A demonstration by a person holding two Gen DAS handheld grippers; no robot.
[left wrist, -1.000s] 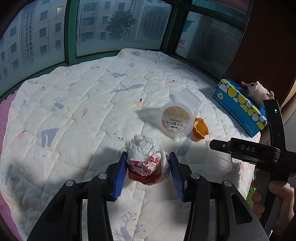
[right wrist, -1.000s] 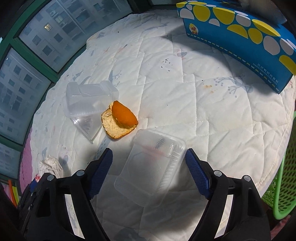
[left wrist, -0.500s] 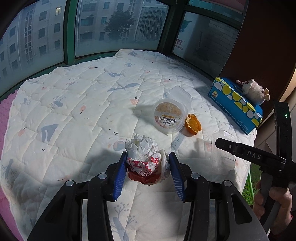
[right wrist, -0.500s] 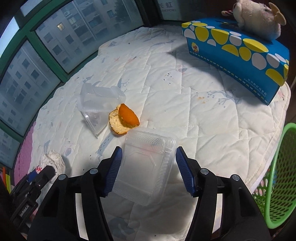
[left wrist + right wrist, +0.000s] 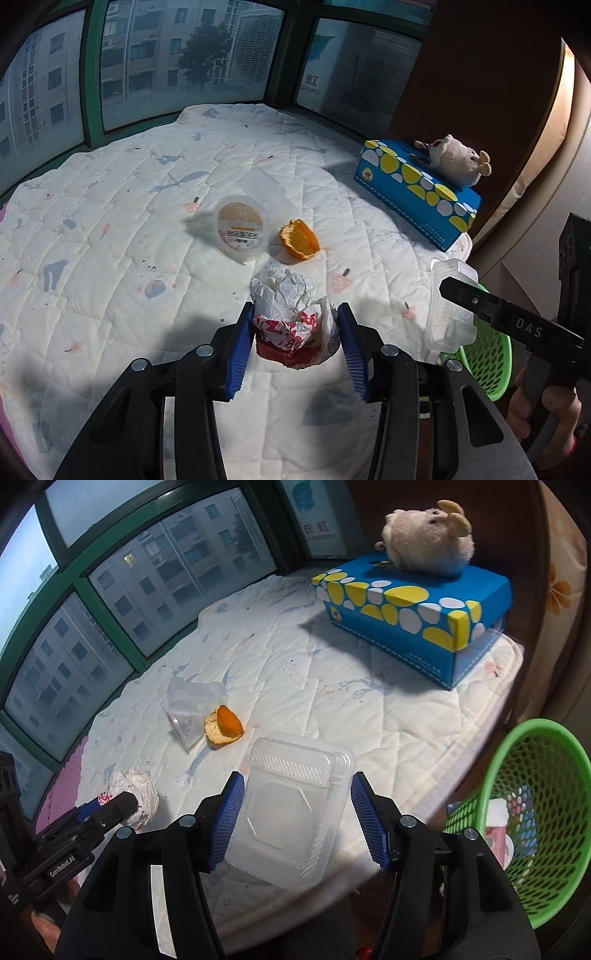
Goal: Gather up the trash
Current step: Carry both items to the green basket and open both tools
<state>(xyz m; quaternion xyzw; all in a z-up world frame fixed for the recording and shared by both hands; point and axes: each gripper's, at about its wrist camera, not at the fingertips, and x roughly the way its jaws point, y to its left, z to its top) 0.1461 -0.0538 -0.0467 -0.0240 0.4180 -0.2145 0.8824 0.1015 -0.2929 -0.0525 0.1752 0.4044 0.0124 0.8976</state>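
The right gripper [image 5: 295,812] had its fingers clamped on a clear plastic box [image 5: 291,805], lifted near the edge of the quilted bed [image 5: 369,701]. The left gripper [image 5: 295,339] squeezed a crumpled paper wrapper [image 5: 291,317]. The green basket [image 5: 546,797] sat low on the right. The best way was probably to move right above the basket, then let go, so nothing bounced out.

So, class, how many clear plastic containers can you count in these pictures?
2. One clear clamshell box is held between the right gripper jaws. One tub with a printed lid lies on its side on the quilt beside the orange peel.
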